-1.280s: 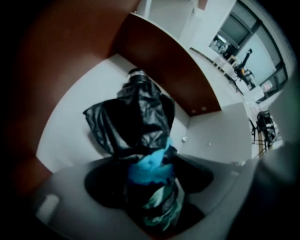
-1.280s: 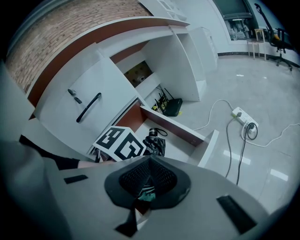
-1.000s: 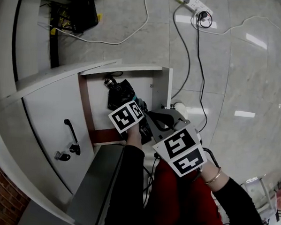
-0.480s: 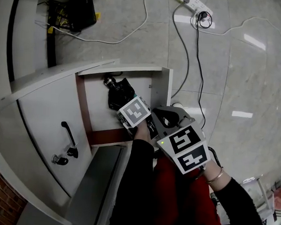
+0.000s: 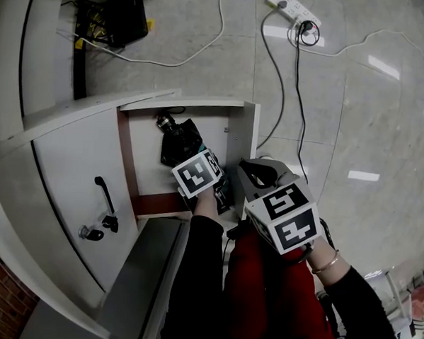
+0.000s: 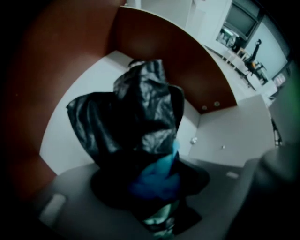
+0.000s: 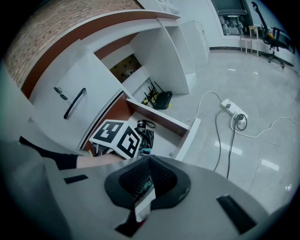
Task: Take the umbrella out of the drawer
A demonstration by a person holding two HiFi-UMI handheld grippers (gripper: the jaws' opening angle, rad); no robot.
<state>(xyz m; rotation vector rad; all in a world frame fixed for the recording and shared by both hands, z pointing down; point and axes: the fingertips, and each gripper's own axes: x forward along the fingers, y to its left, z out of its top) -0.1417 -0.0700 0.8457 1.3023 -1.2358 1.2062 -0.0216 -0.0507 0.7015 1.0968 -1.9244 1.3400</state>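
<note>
Head view: the left gripper [image 5: 196, 173] reaches into the open drawer [image 5: 244, 128], where the black umbrella [image 5: 178, 139] lies. The right gripper [image 5: 258, 173] hangs beside the drawer's front.
Left gripper view: the fingers [image 6: 110, 187] clamp the umbrella's cloth.
Right gripper view: the fingers [image 7: 135, 179] are pressed together, empty.

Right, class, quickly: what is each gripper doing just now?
Left gripper: closed on the black folded fabric umbrella with blue trim.
Right gripper: closed, holding nothing.
</note>
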